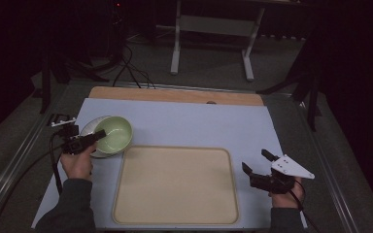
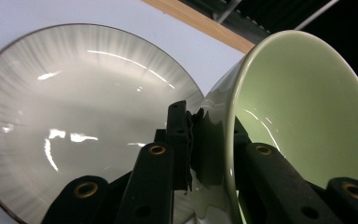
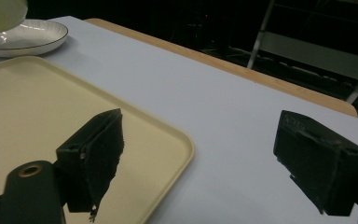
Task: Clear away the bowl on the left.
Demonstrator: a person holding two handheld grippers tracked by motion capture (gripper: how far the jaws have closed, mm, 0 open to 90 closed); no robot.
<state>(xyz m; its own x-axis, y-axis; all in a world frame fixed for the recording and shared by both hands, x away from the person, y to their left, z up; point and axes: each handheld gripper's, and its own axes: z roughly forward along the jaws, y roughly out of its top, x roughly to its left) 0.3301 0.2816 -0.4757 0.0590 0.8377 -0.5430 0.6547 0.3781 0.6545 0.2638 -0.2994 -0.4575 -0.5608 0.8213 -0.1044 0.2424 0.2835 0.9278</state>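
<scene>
The green bowl (image 1: 114, 134) sits at the far left of the worktop (image 1: 199, 126), tipped up over a shallow white plate (image 2: 74, 116) with a thin dark rim, just beyond the far left corner of the cream tray (image 1: 175, 187). The left gripper (image 1: 98, 134) has its fingers clamped on the bowl's rim, one finger (image 2: 179, 140) against the outer wall and the other inside. The bowl looks like glazed ceramic: stiff, fairly weighty for its size, glossy and so probably slippery, and likely to chip if it knocks against the plate beneath. A pinch on the rim is a sensible hold, since the wall is thin enough to fit between the fingers, but the bowl's weight hangs off to one side of that grip and may make it swing or slide, so it probably wants a firm squeeze and a slow, level carry. The right gripper (image 1: 256, 161) waits near the right edge of the tray with its fingers (image 3: 98, 154) wide apart and nothing between them.
</scene>
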